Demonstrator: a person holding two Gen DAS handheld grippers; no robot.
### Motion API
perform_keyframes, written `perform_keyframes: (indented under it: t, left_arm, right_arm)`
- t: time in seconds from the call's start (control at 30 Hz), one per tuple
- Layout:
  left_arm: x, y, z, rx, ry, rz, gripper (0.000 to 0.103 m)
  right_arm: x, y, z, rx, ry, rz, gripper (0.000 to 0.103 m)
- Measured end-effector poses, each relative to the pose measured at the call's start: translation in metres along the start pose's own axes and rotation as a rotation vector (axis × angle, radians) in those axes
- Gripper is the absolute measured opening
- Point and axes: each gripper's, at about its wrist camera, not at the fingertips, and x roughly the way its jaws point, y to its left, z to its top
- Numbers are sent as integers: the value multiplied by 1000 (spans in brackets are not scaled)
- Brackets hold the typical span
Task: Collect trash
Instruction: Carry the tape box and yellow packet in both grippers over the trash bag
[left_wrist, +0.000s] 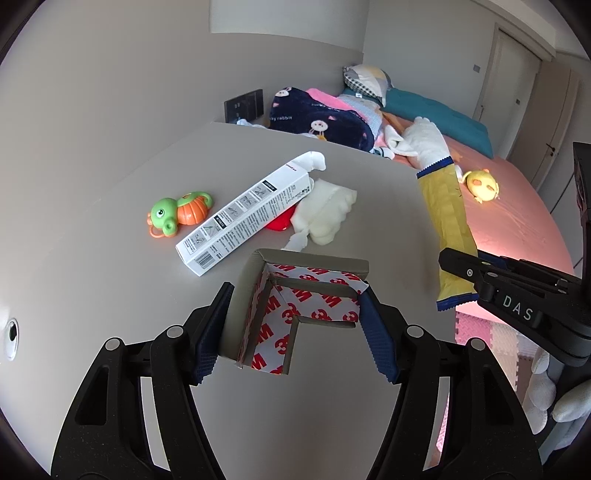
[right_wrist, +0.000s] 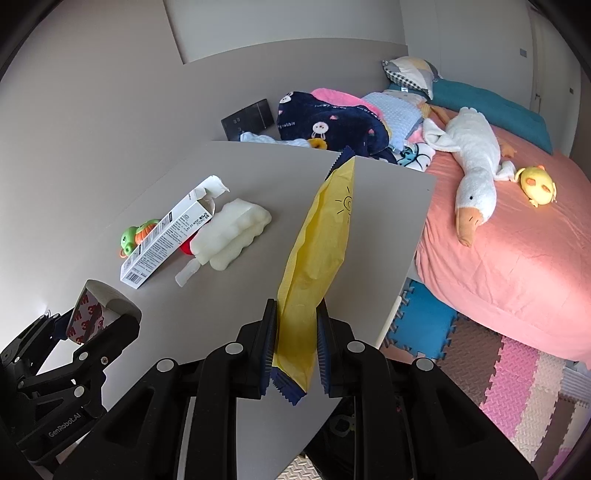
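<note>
Grey table (left_wrist: 110, 258), landmark. Above its near edge: left gripper (left_wrist: 295, 328) clamping a corner guard (left_wrist: 295, 306) with 3M-printed backing. Mid-table: white carton (left_wrist: 243, 218), turtle toy (left_wrist: 177, 214), white foam (left_wrist: 325, 214). Past its right edge: right gripper (left_wrist: 476, 273) holding a yellow wrapper (left_wrist: 448, 221).

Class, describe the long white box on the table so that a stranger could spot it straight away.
Start at the grey table beside the pink bed. The white box lies there between a green turtle toy and a white foam pad. It alone carries black print, a barcode and a torn-open end.
</note>
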Motion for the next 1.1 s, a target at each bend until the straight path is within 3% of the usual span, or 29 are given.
perform_keyframes:
  t: [1.1]
  left_arm:
    - [-42, -92, -34, 112, -7, -94, 65]
  right_arm:
    - [-101, -65, -64, 73, -71, -58, 22]
